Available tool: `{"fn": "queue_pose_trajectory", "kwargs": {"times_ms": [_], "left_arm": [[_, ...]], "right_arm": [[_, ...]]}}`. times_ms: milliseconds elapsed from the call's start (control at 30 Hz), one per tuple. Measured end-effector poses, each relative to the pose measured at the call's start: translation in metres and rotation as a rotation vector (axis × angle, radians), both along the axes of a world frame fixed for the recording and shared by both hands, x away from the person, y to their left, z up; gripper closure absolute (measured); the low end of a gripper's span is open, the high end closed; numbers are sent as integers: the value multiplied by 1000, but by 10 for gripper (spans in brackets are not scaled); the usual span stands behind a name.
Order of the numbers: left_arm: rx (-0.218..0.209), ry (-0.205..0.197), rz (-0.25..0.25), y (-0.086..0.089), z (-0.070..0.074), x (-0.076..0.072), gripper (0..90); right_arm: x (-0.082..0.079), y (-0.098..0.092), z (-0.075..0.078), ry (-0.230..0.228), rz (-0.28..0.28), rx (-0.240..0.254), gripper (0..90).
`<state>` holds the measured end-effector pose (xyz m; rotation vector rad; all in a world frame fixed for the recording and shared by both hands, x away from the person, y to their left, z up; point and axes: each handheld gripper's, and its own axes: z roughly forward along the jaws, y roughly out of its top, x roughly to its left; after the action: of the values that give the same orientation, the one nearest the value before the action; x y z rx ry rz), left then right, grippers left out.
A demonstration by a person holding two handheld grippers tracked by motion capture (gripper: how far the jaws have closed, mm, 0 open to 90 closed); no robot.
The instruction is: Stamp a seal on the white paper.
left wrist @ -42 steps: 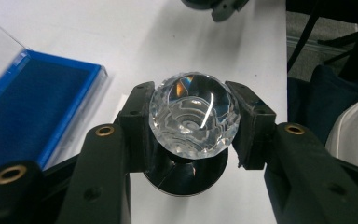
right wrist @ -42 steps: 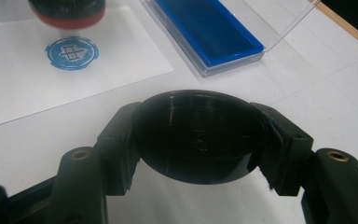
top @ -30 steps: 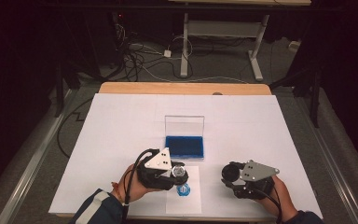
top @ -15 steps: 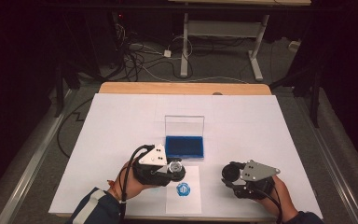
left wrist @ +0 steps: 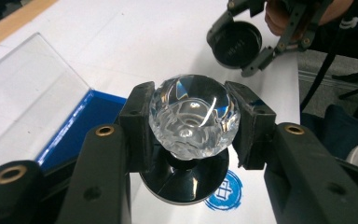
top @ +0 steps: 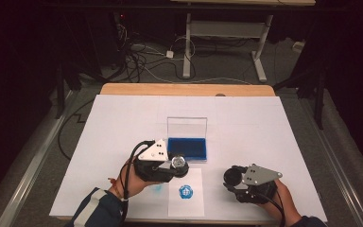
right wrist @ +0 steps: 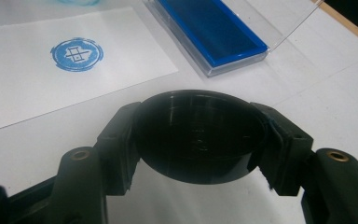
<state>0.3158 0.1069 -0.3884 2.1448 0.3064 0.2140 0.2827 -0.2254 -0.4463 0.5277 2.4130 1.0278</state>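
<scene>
A: What does the left gripper [left wrist: 192, 116] have?

B: Its jaws are clamped on the clear faceted knob of a stamp [left wrist: 193, 114], one pad on each side. The stamp's black round base hangs below the knob. In the high view the stamp [top: 178, 164] sits just in front of the blue ink pad [top: 187, 147], at its near left corner.

A: And the ink pad itself?

B: It is a blue pad in a clear case [top: 186, 126] with the lid standing upright at the far side. Through the left gripper view the pad [left wrist: 81, 123] lies just left of the stamp.

A: The right gripper [right wrist: 196, 140]?

B: Pinched shut around a round black cap [right wrist: 199, 135], hollow side facing the camera. In the high view that cap [top: 232, 177] is to the right of the ink pad and nearer the person, well apart from it.

A: Anything printed?

B: A sheet of white paper [top: 194, 205] lies just in front of the ink pad, bearing one round blue stamp mark [top: 186, 192]. The stamp hangs beside that mark, between it and the pad.
</scene>
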Motion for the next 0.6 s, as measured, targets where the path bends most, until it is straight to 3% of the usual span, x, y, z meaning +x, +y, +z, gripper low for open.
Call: {"fn": "queue_pose_trajectory", "kwargs": {"times_ms": [167, 600], "left_arm": [[-32, -8, 2, -2, 6, 0, 539], [-45, -26, -18, -16, 11, 0, 539]], "right_arm": [[-1, 5, 1, -4, 10, 18, 384], [-1, 31, 3, 2, 65, 62, 384]]}}
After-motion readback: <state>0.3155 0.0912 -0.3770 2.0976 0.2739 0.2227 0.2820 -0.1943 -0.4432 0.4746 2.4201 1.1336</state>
